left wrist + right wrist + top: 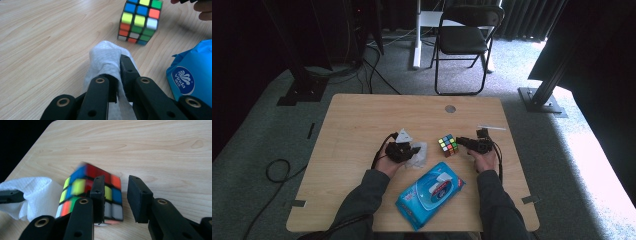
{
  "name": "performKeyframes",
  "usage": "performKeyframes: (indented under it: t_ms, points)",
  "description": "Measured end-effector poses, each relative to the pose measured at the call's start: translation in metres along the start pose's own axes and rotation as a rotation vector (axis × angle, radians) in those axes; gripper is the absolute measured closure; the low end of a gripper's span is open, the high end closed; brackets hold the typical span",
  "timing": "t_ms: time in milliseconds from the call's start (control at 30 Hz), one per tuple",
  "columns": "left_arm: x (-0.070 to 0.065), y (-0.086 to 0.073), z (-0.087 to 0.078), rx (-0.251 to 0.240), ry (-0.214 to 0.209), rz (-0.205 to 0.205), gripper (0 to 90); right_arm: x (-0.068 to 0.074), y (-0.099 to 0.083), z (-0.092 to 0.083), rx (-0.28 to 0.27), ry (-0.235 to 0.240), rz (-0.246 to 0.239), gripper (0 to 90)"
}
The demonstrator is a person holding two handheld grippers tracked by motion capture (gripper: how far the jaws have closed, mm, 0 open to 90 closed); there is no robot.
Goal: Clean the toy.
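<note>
The far half of the table (pixel 362 115) lies bare — open passage from left to right. Near the middle, the puzzle cube (pixel 448 145) stands between the two grippers, the crumpled wipe (pixel 418 154) just left of it. The blue wipes pack (pixel 430 192) blocks the near centre — bare wood at each near corner.

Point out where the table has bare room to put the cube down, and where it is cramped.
The table is bare across its far half, from the round hole leftward, and along the left edge. It is cramped near the front middle: the wipe in the left claw, the cube, the right claw and the blue wipes pack sit close together.
</note>
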State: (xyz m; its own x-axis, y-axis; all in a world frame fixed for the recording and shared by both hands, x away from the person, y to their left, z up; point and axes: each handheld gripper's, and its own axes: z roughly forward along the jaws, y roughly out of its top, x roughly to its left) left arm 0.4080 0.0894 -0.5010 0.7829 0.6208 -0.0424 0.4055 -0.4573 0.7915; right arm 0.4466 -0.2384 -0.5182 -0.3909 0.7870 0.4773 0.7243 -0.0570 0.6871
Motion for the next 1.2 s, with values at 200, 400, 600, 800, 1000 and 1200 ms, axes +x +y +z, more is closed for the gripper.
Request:
performKeyframes:
  t_ms: [200, 400, 600, 800, 1000, 1200]
  points:
    - [0.000, 0.000, 0.000, -0.003, 0.001, -0.002, 85.5, 0.004, 0.002, -0.006, -0.022, -0.034, -0.030, 58.1]
    - [-0.001, 0.001, 0.001, 0.002, 0.000, 0.004, 85.4, 0.019, 0.003, -0.007, -0.028, -0.048, -0.089, 43.5]
    - [-0.001, 0.001, 0.001, 0.002, 0.000, 0.004, 85.1, 0.034, 0.001, 0.000, 0.011, -0.056, -0.144, 31.7]
    - [-0.001, 0.001, 0.001, 0.000, 0.001, 0.004, 85.1, 0.050, 0.000, 0.008, 0.053, -0.079, -0.212, 22.9]
    - [0.000, 0.001, 0.000, 0.000, 0.004, 0.004, 85.0, 0.059, -0.005, 0.018, 0.095, -0.109, -0.262, 19.5]
    - [-0.001, 0.001, 0.001, 0.000, 0.001, 0.003, 84.9, 0.061, -0.008, 0.027, 0.127, -0.136, -0.276, 18.1]
